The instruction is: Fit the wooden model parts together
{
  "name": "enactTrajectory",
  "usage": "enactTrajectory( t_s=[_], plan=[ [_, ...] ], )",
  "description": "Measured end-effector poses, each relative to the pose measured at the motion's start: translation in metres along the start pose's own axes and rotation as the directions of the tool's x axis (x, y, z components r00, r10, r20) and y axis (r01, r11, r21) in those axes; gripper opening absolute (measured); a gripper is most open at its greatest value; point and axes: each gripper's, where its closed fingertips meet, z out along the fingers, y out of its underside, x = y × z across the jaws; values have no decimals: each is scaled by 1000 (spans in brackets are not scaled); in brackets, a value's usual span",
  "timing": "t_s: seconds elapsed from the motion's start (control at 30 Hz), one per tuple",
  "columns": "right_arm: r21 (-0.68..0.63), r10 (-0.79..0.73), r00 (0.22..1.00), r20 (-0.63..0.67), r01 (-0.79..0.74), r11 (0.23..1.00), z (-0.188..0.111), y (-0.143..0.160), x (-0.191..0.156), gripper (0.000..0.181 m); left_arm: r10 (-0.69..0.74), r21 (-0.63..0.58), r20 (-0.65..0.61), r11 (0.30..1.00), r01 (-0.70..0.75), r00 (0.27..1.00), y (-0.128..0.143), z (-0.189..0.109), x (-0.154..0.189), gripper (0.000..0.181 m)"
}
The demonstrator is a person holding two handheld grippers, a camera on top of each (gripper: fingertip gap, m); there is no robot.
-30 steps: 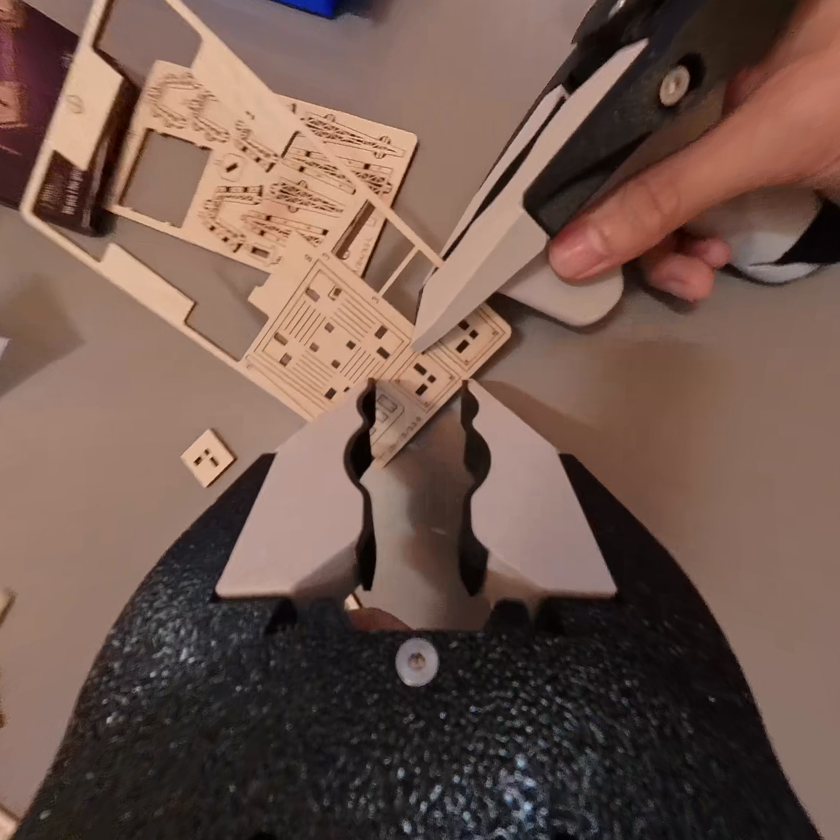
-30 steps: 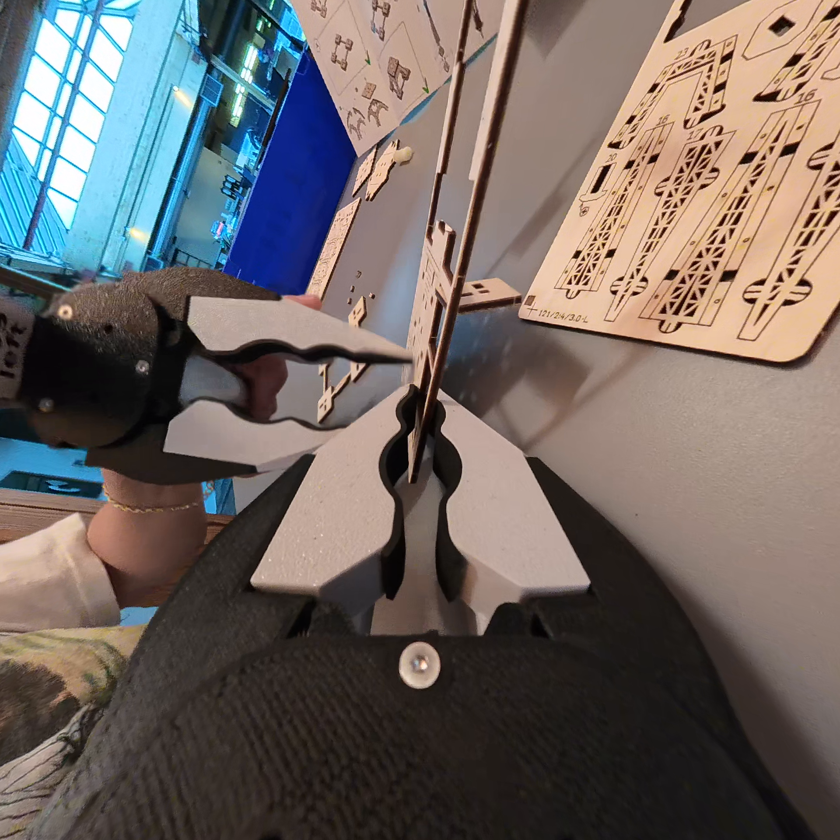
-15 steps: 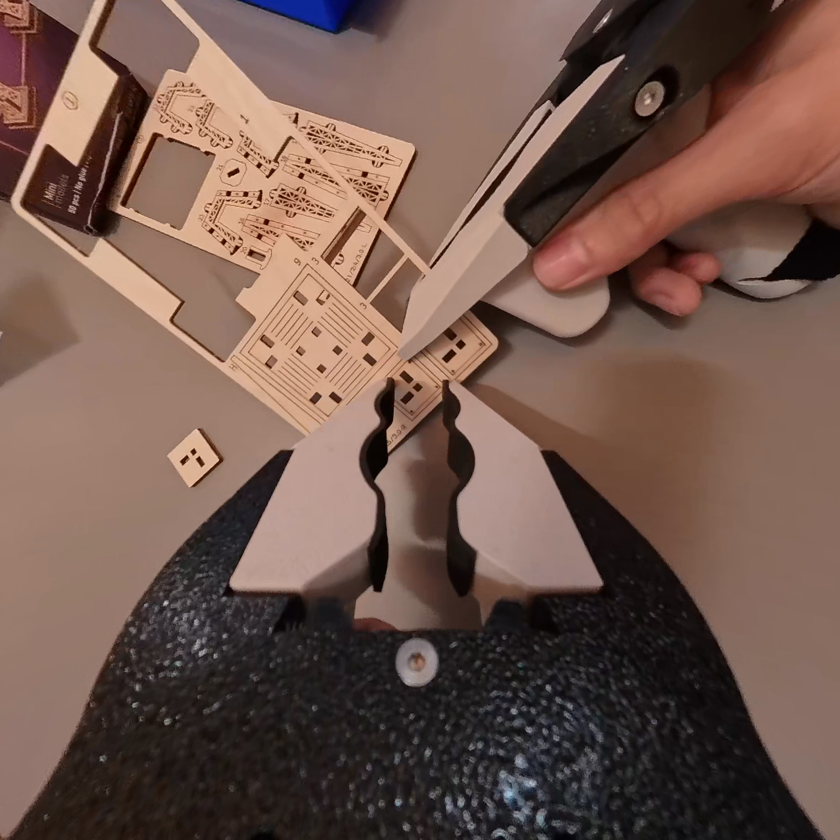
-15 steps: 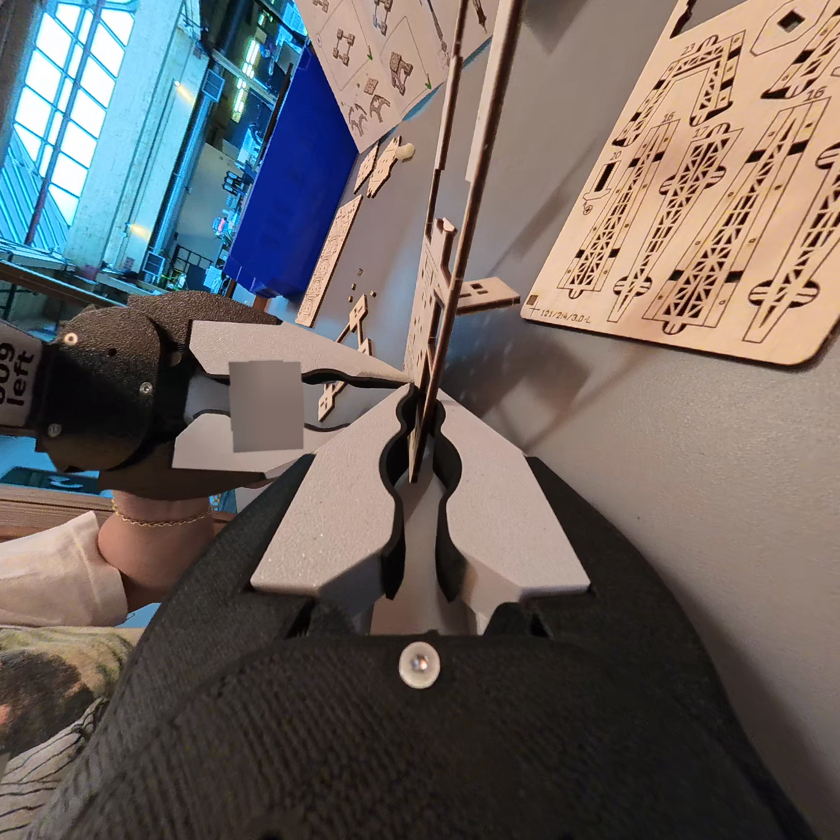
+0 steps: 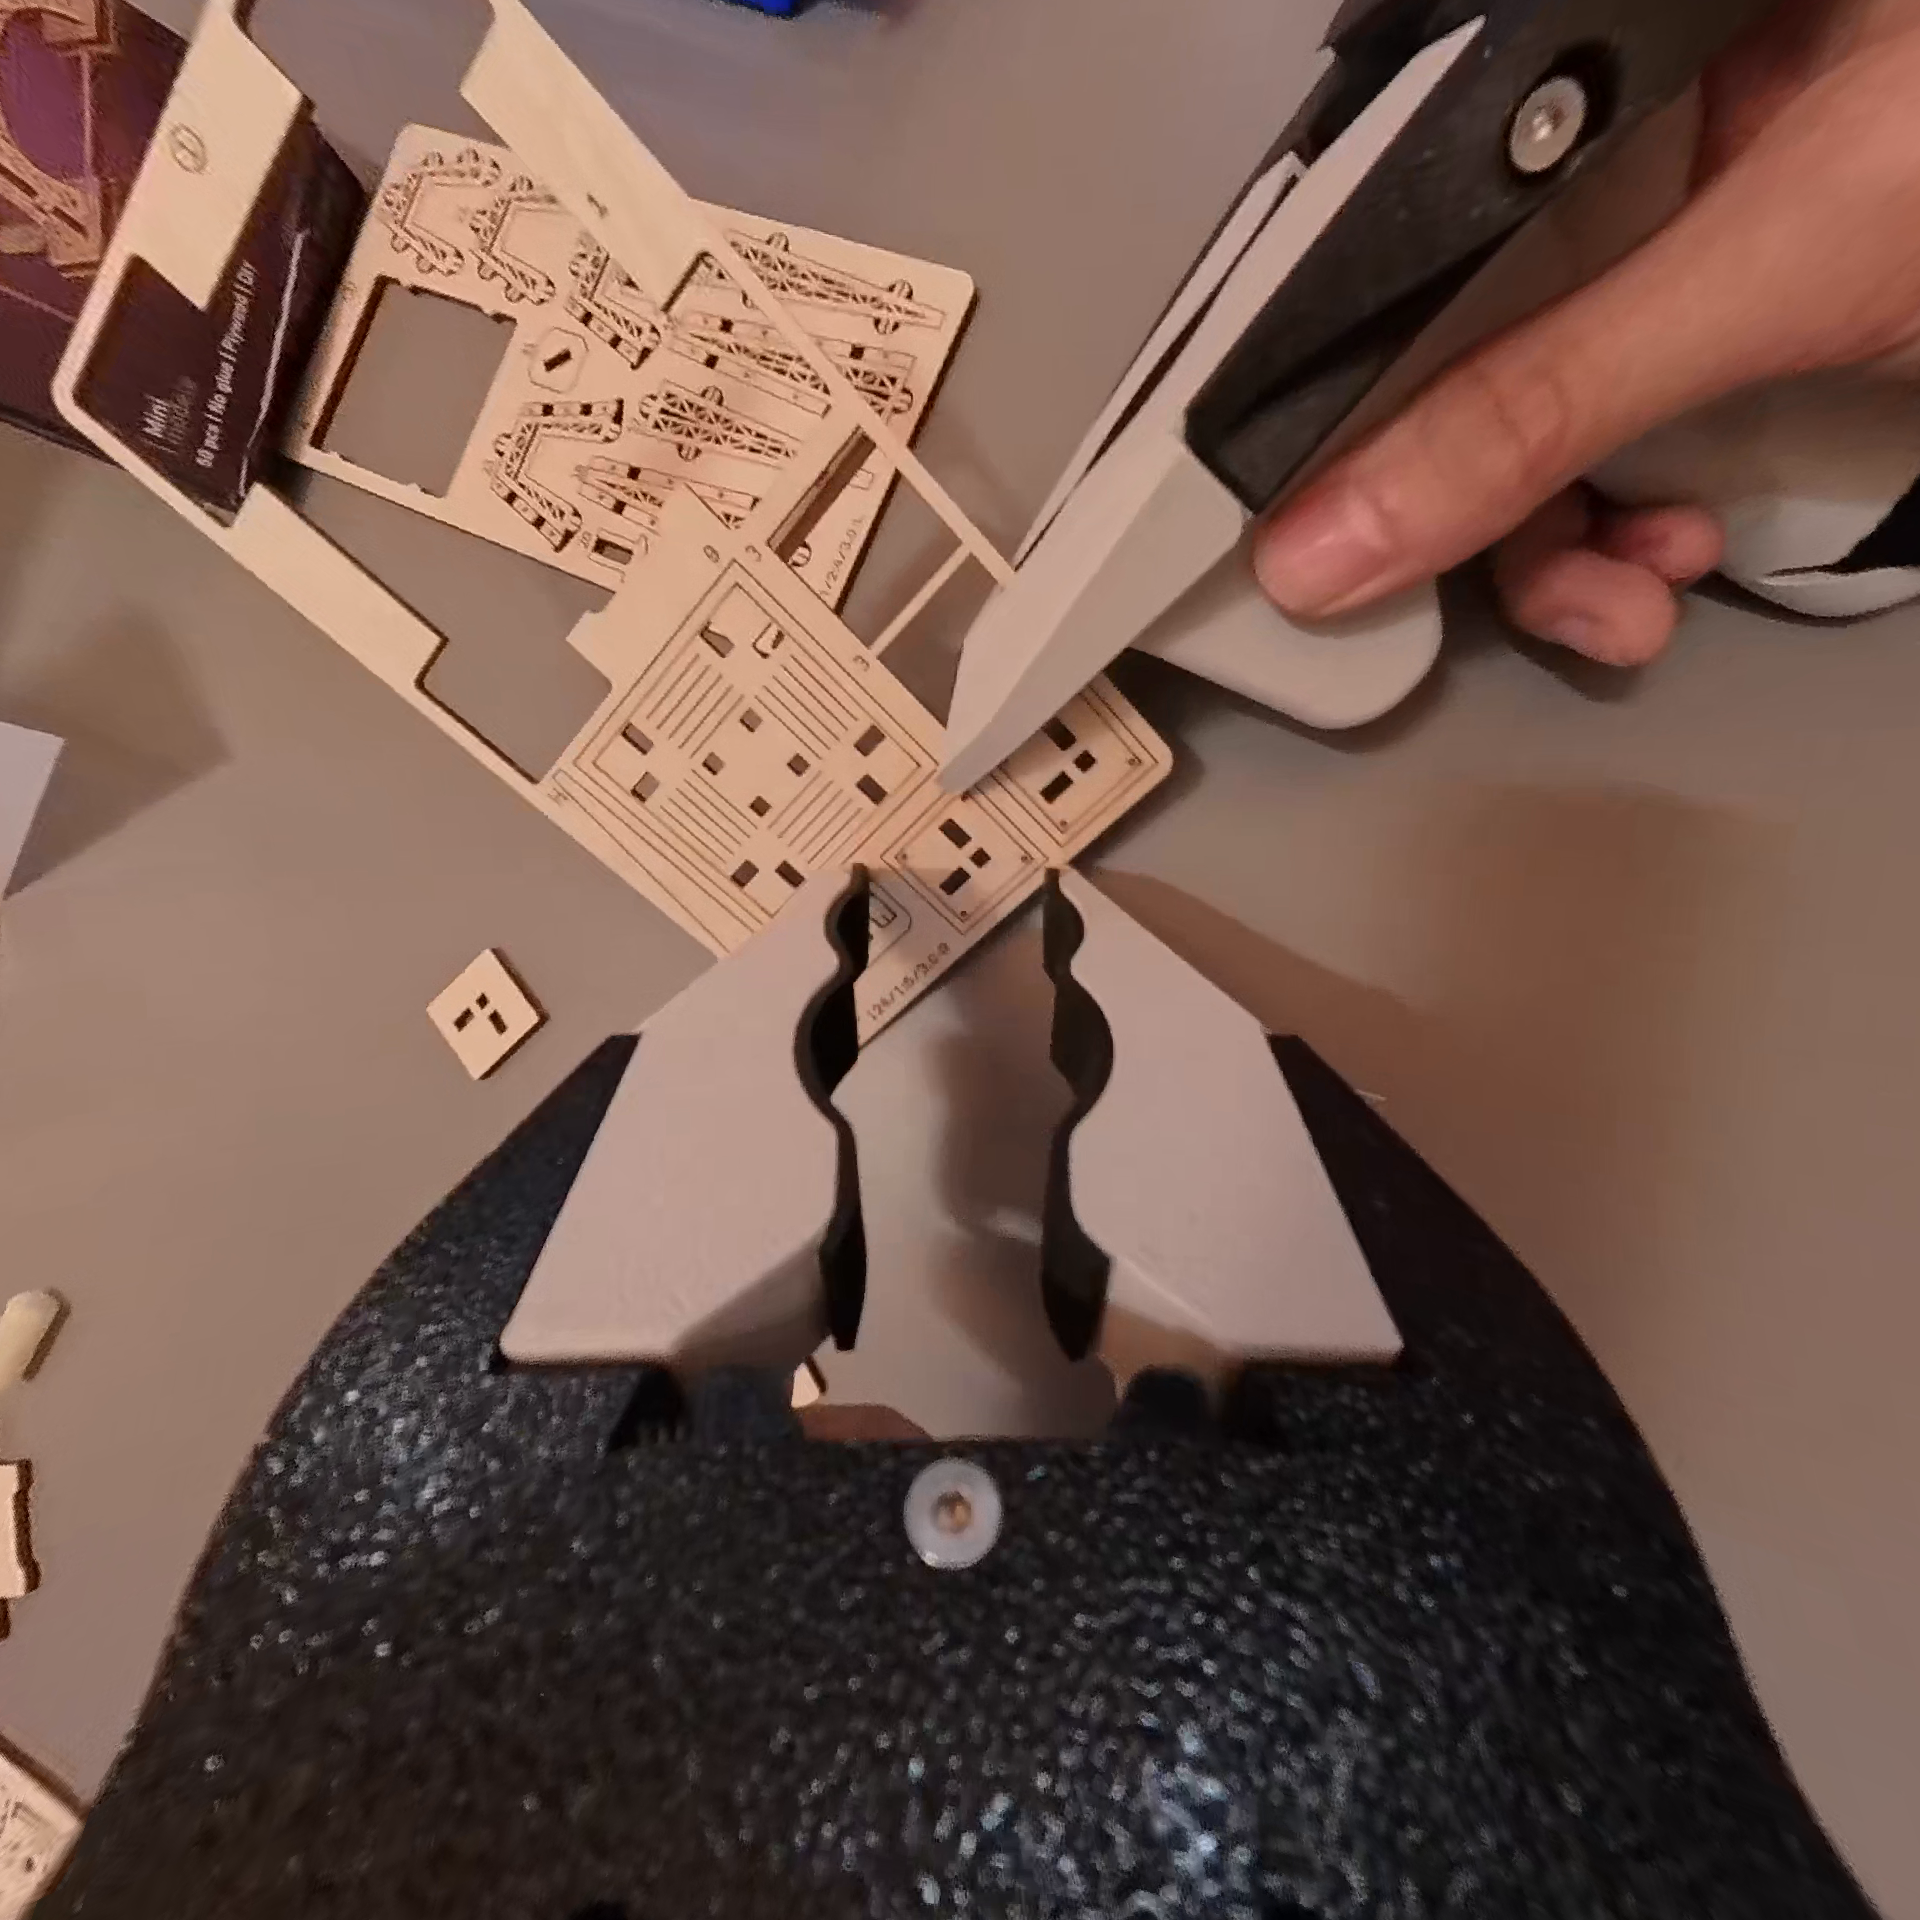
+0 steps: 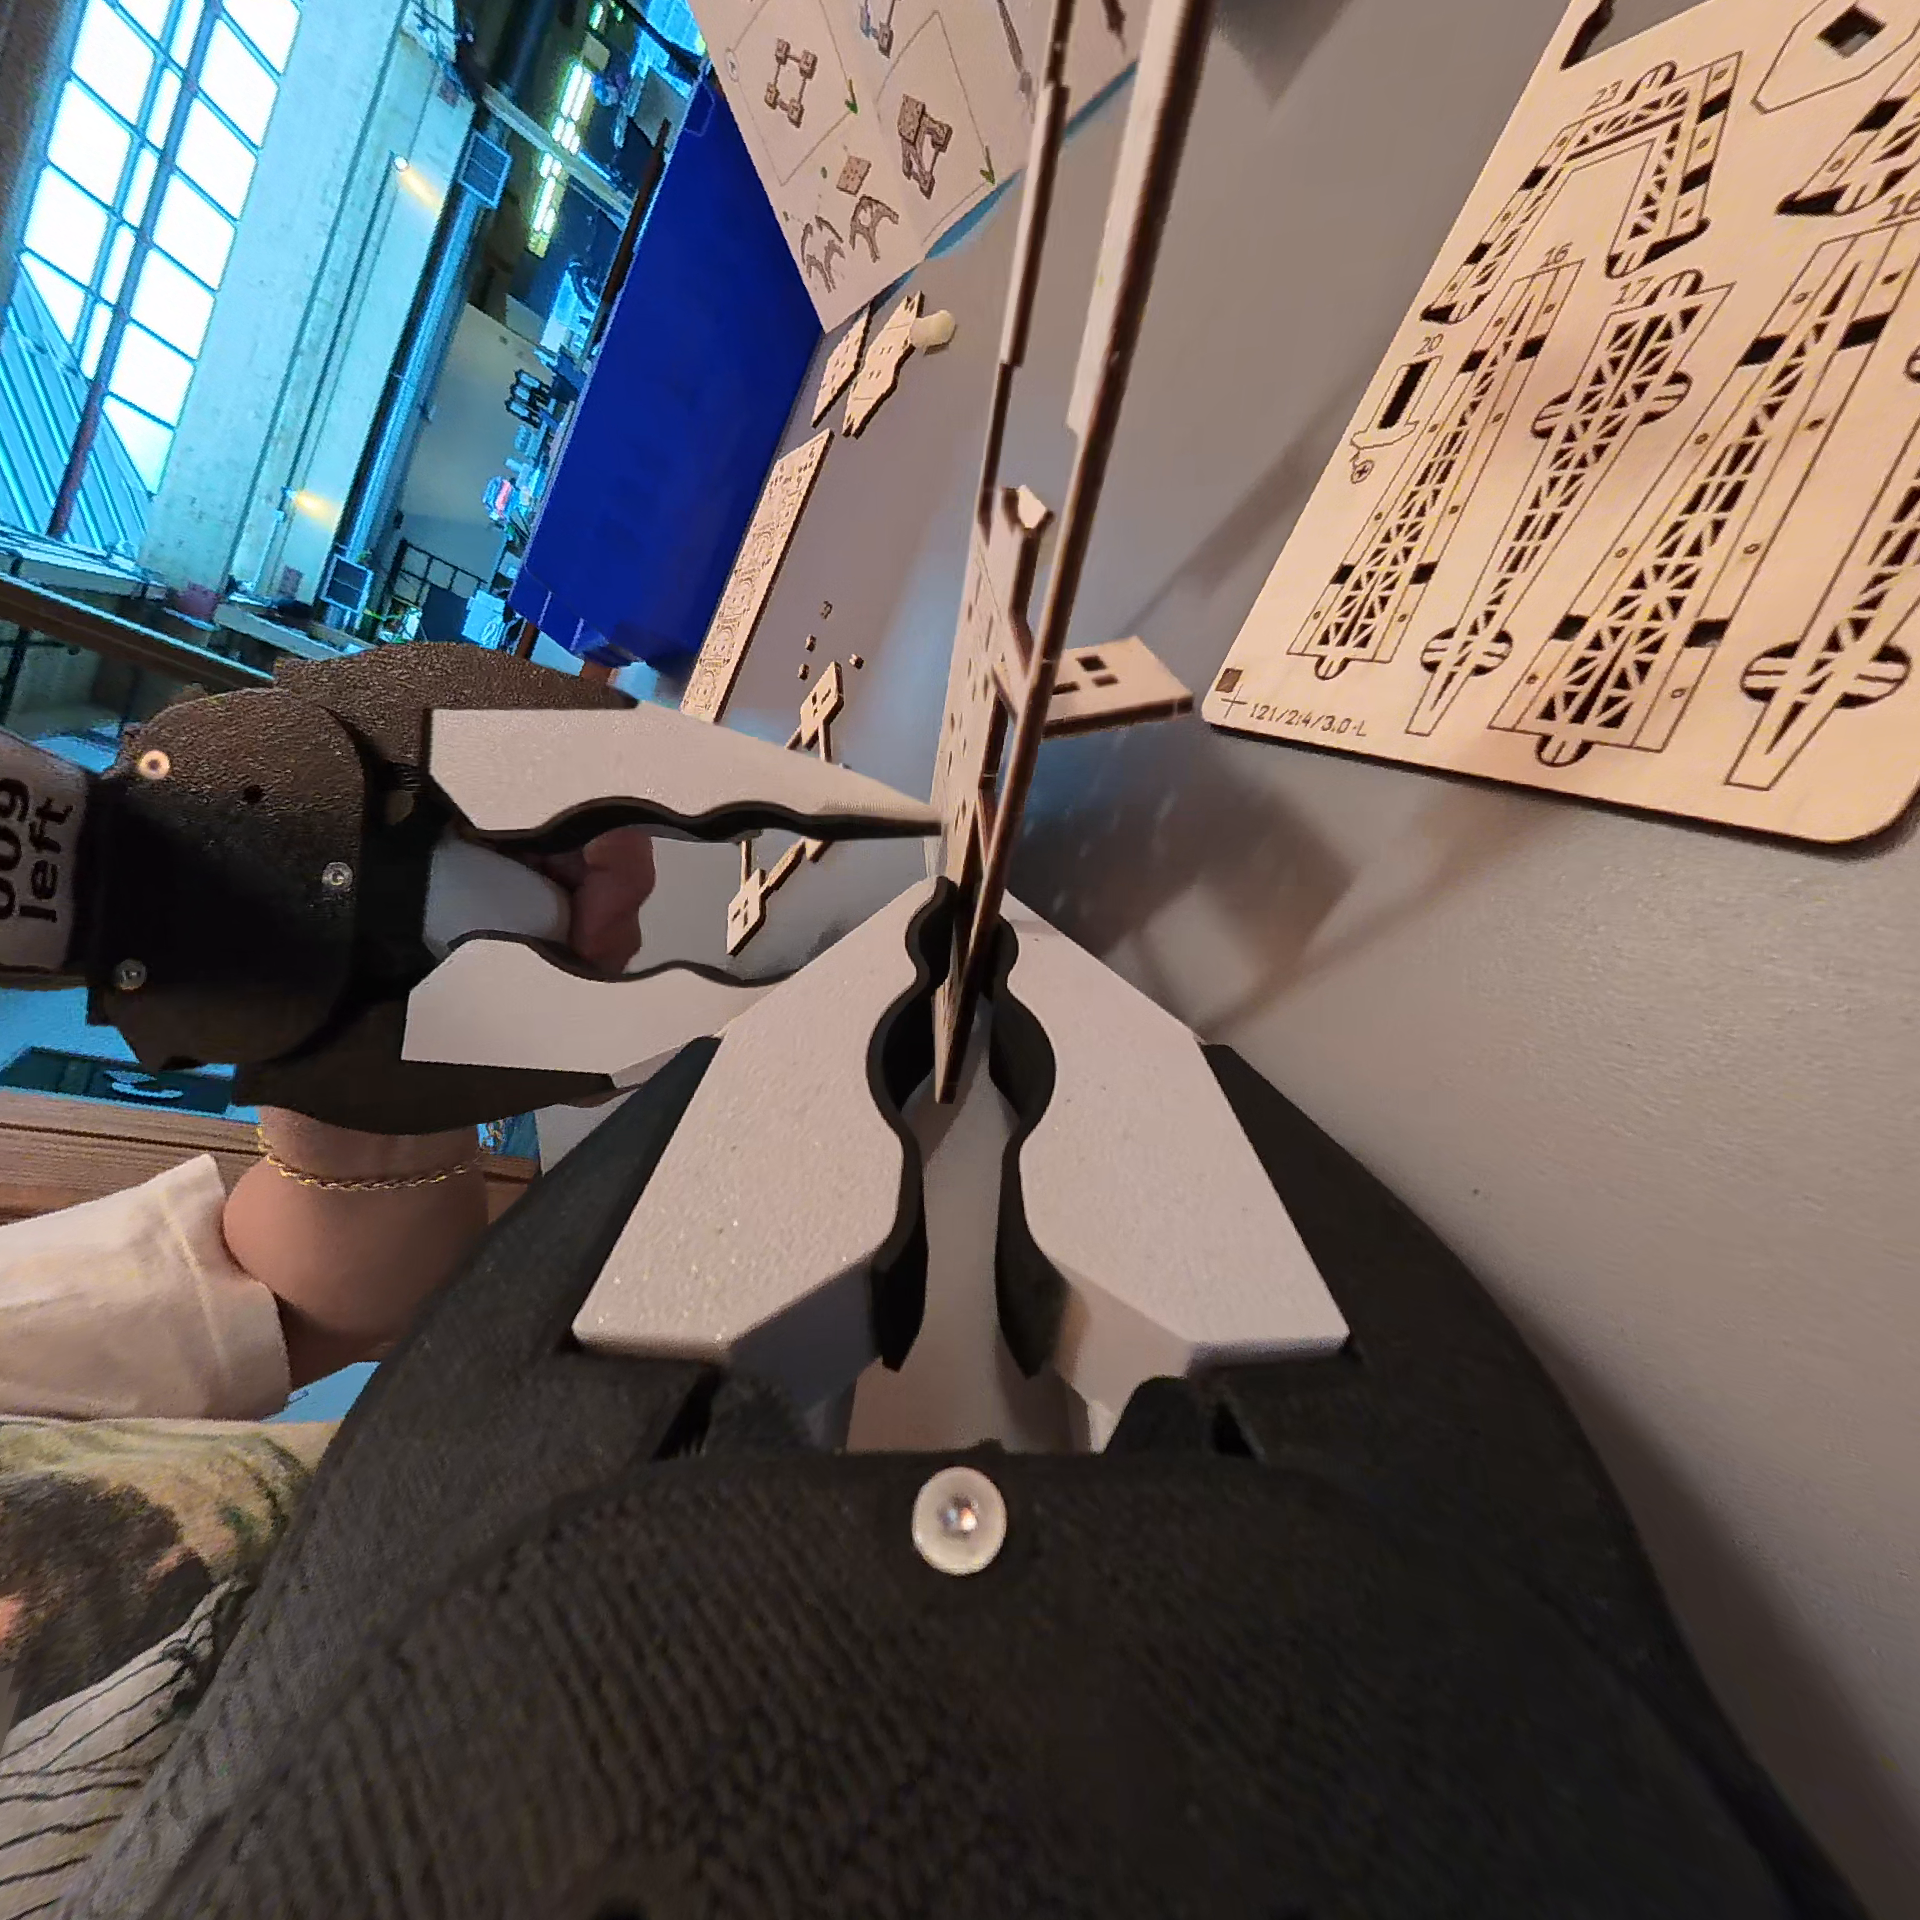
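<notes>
My right gripper (image 6: 971, 920) is shut on the lower edge of a thin wooden parts sheet (image 6: 966, 707) and holds it upright, edge-on to its camera. In the left wrist view the same sheet (image 5: 748, 769) shows its face, with a large square part and small slotted squares, and the right gripper (image 5: 961, 774) pinches it near the corner. My left gripper (image 5: 954, 883) is open and empty, its tips at the sheet's near corner. In the right wrist view the left gripper (image 6: 821, 904) has its upper fingertip (image 6: 914, 821) against the sheet's face.
A second sheet of truss parts (image 5: 665, 384) lies on the grey table (image 5: 1455, 1039), also seen at right (image 6: 1610, 468). A loose small square part (image 5: 485, 1013) lies left of my left gripper. A dark box (image 5: 62, 156), an instruction sheet (image 6: 883, 125) and a blue box (image 6: 665, 416) lie farther off. The grippers are tip to tip, or close to it.
My left gripper narrowed half a second ago and has now opened wider again. The right gripper keeps its hold on the sheet, which has shifted slightly.
</notes>
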Motion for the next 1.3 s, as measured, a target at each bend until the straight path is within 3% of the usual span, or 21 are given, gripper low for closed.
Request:
enactTrajectory(
  t_s=[0.27,0.63,1.3],
  plan=[
    [-1,0,1000,2,0,1000,0,0,0,1,42,4,-14,999,-42,999,-1,-3,-3,23],
    [-3,1,1000,3,-1,1000,0,0,0,1,31,18,-28,999,-31,999,-3,1,-8,34],
    [-4,1,1000,6,-1,1000,0,0,0,1,46,27,-30,999,-46,998,-5,0,4,26]
  ],
)
